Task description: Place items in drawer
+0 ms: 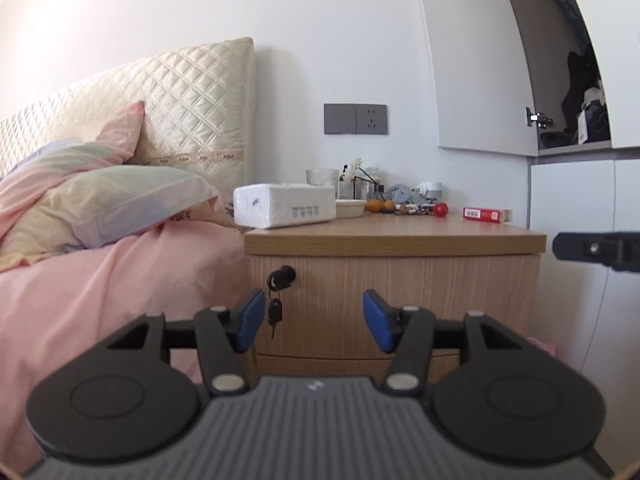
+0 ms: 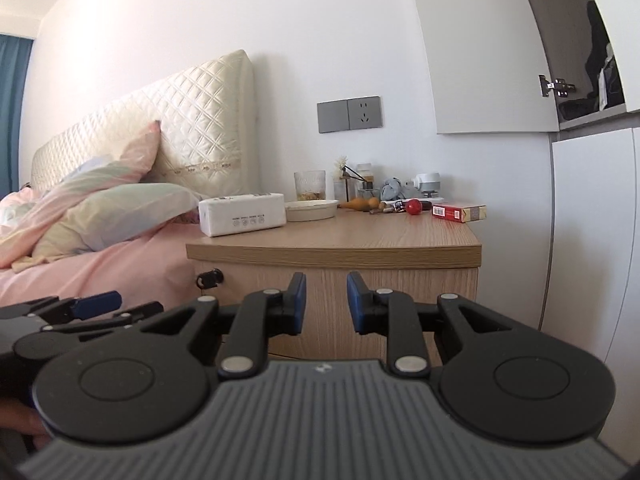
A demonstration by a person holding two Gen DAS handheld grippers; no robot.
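A wooden nightstand (image 1: 394, 236) (image 2: 332, 246) stands beside the bed, its top drawer (image 1: 400, 300) (image 2: 332, 300) closed, with a key (image 1: 276, 308) hanging in its lock. On top lie a red cigarette pack (image 1: 487, 214) (image 2: 458, 213), a red ball (image 1: 441, 209) (image 2: 414, 206), a white tissue pack (image 1: 285, 204) (image 2: 242, 214) and small clutter. My left gripper (image 1: 314, 316) is open and empty in front of the drawer. My right gripper (image 2: 326, 300) is open, narrower, empty, before the drawer front.
A bed with pink bedding (image 1: 100, 280) and pillows (image 2: 120, 208) lies left of the nightstand. A white wardrobe (image 1: 580, 208) stands to the right with an open upper compartment. A glass (image 2: 310, 186), a dish (image 2: 310, 210) and bottles sit at the back.
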